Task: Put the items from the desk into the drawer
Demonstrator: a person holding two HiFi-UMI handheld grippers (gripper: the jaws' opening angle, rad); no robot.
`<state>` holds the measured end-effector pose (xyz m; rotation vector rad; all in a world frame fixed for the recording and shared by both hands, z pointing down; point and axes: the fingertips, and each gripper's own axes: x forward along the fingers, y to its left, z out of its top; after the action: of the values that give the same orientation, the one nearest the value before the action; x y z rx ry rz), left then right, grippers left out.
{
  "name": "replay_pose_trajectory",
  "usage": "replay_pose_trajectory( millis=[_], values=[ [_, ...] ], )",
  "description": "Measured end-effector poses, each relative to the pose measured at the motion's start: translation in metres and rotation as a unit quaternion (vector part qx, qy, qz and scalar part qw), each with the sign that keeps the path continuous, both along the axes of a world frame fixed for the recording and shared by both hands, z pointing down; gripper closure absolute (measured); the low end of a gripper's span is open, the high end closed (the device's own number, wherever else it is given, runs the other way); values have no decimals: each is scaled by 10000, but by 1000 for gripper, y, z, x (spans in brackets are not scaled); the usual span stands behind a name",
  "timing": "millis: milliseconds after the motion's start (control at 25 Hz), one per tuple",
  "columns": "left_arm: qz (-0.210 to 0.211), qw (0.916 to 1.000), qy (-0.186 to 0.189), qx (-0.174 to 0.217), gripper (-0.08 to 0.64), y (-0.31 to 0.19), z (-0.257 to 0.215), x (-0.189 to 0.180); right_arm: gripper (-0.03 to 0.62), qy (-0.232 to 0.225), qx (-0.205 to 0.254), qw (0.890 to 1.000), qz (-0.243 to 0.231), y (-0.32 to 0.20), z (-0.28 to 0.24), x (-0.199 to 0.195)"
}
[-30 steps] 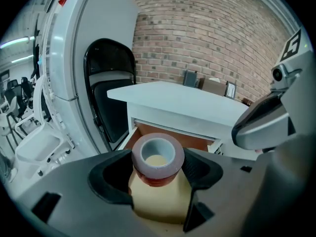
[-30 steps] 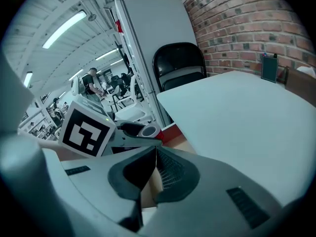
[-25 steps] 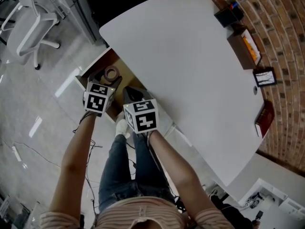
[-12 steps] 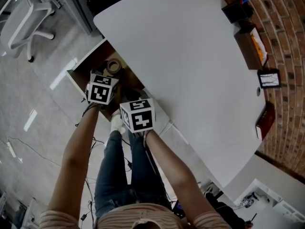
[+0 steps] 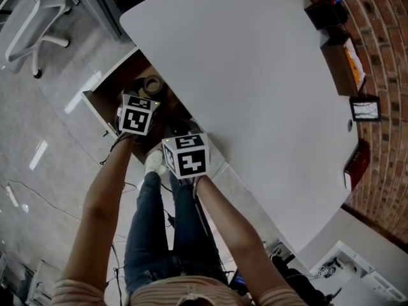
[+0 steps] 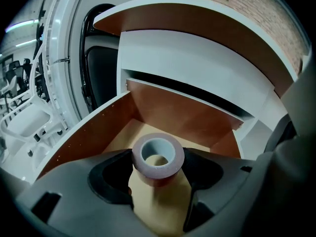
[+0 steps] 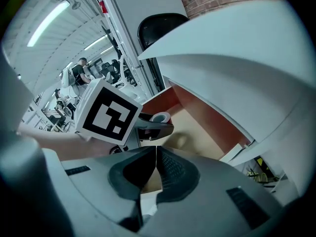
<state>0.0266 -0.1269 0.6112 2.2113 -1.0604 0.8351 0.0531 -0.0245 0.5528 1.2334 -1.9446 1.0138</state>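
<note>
Two grippers hover at the open drawer (image 6: pixel 89 132), left of centre in the head view. The left gripper (image 6: pixel 158 174) is clamped on a tape roll (image 6: pixel 158 156) over the drawer floor. The right gripper (image 7: pixel 157 163) is closed and empty. Placing step, it seems: next, lower and release.

The open wooden drawer (image 5: pixel 115 81) juts out to the left from under the white rounded worktop (image 5: pixel 255 75). The left gripper (image 6: pixel 158 171) hangs over its inside, with the brown tape roll (image 6: pixel 158 156) between its jaws. The right gripper (image 7: pixel 156 168) sits just right of it and nearer. A black box (image 5: pixel 325 14), brown box (image 5: pixel 344 59), small frame (image 5: pixel 364 109) and red book (image 5: pixel 355 164) line the worktop's right edge, beside the brick wall (image 5: pixel 389 75).
</note>
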Motion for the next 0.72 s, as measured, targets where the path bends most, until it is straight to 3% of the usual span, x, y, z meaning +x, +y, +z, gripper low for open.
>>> replay_pose_trajectory(
  millis=[720],
  values=[
    [-210, 9997, -6, -103, 249, -10, 37, 5, 574, 72, -215, 9997, -98, 10, 21, 4]
  ],
)
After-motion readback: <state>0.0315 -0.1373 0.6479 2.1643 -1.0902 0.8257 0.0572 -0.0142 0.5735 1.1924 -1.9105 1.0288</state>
